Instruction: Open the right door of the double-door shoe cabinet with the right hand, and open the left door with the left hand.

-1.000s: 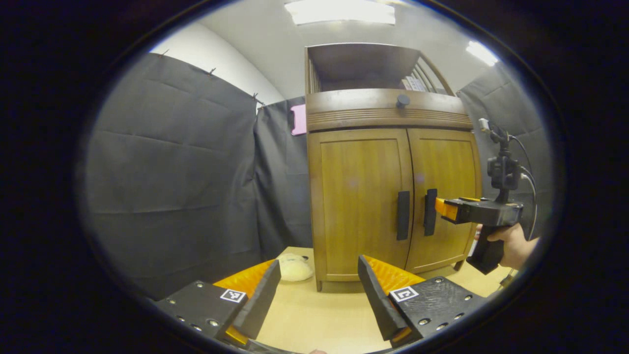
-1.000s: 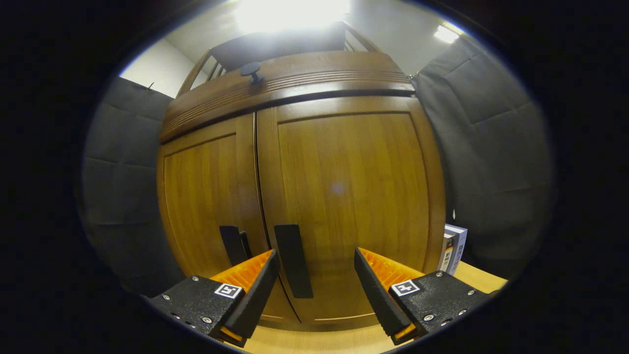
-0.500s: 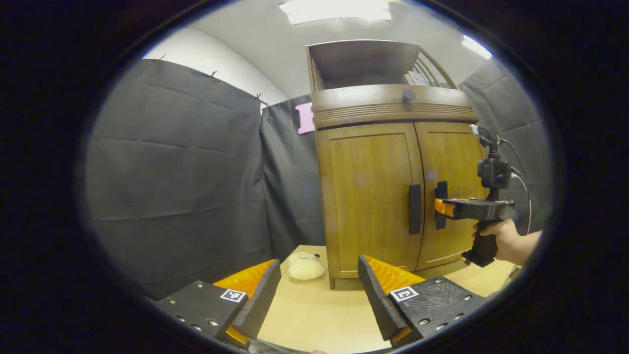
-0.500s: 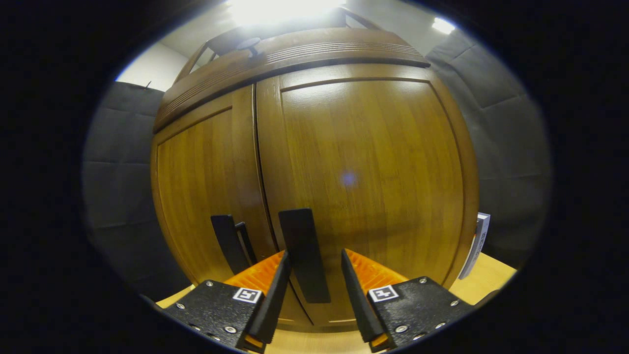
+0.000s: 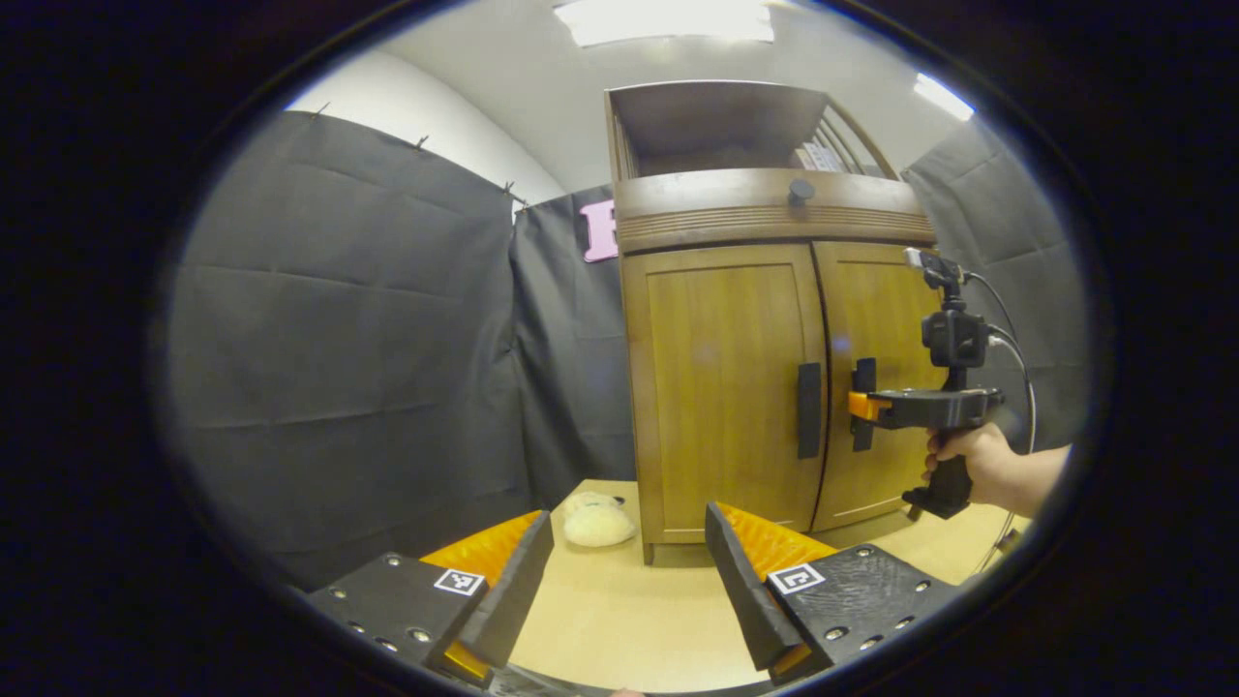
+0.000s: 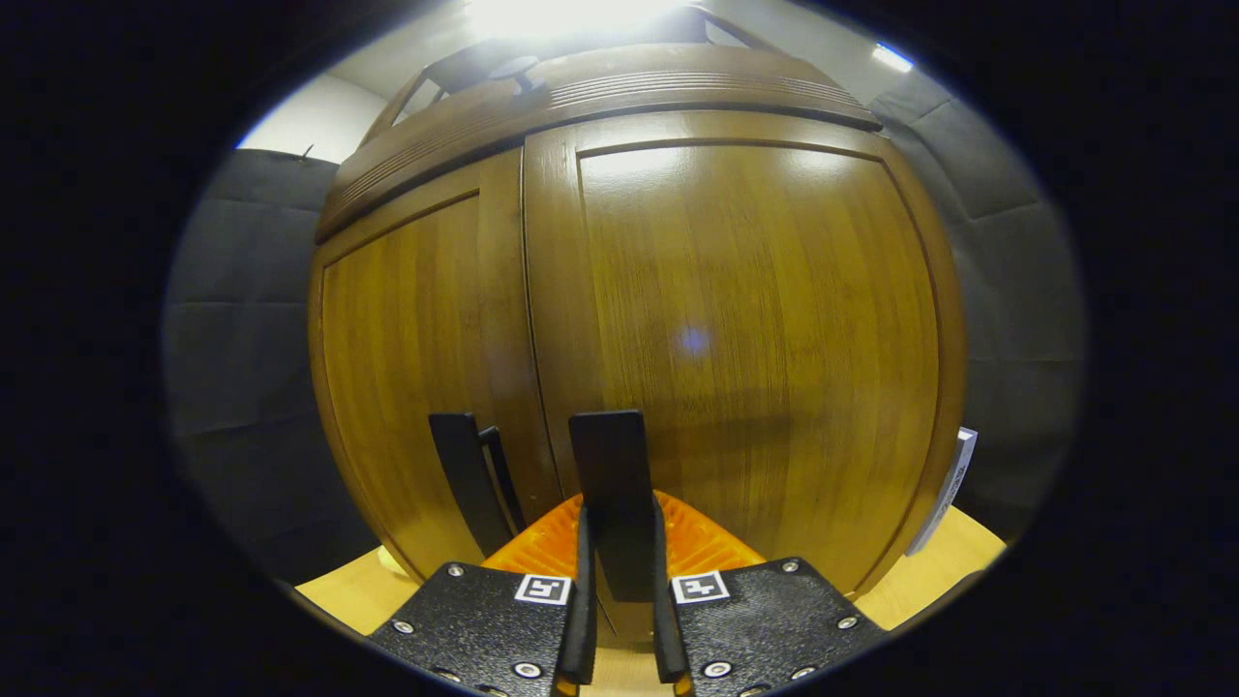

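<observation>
the lower end of the right door handle (image 6: pixel 616 484) is hidden between the right gripper (image 6: pixel 619 600) fingers, which are closed in on the flat black bar from both sides and pinch it; in the left gripper view the same gripper is seen side-on at the handle, held by a hand (image 5: pixel 968 455), and its fingertips are too small there to make out. the right door (image 6: pixel 745 339) and the left door (image 6: pixel 407 368) are both still flush with the shoe cabinet (image 5: pixel 765 213), a warm brown wooden piece with framed panels, a ribbed band above the doors and a small round dark knob (image 5: pixel 800 191) on that band. the left door handle (image 5: pixel 809 410) is a matching upright black bar just beside the centre seam. the cabinet's open top shelf is partly cut off by the view's edge. the left gripper (image 5: pixel 629 581) is well back from the cabinet over the pale wooden tabletop (image 5: pixel 629 620), fingers spread wide with nothing between them. a soft, cream, fuzzy lump (image 5: pixel 598 523) lies by the cabinet's left foot; what it is cannot be told.
</observation>
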A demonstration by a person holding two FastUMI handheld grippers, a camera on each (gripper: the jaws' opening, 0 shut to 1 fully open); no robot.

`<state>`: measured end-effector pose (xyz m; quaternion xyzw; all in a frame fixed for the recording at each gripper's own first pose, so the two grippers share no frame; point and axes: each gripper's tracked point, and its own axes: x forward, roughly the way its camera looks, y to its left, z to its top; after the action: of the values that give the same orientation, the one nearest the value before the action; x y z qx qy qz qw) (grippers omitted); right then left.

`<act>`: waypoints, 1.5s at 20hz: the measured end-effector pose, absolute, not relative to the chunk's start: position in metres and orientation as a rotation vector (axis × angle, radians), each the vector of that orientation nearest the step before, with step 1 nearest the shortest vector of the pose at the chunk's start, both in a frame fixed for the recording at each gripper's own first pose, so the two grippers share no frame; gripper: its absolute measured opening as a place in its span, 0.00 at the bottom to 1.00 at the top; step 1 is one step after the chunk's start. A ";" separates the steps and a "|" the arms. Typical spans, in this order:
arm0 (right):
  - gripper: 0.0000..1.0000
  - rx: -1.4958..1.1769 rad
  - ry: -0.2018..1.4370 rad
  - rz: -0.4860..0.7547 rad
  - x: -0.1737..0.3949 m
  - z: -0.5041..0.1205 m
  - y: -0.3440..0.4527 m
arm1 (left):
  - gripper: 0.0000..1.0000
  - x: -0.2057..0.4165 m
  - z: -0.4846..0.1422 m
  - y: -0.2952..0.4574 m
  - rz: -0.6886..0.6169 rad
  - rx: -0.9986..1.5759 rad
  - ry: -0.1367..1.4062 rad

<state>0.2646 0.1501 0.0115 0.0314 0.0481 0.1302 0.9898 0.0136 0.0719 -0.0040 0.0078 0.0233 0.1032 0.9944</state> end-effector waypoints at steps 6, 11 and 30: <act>0.24 0.064 0.092 0.275 0.229 0.012 0.140 | 0.90 0.017 -0.004 0.069 0.158 0.020 0.033; 0.24 0.055 0.088 0.274 0.207 0.014 0.130 | 0.90 0.019 -0.003 0.067 0.122 0.013 0.026; 0.23 0.027 0.092 0.207 0.114 0.011 0.039 | 0.90 0.031 -0.005 0.052 -0.055 0.023 -0.020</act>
<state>0.1143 0.0387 0.0114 0.0136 0.0461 0.1032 0.9935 0.0314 0.0518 -0.0049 0.0113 -0.0098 -0.0274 0.9995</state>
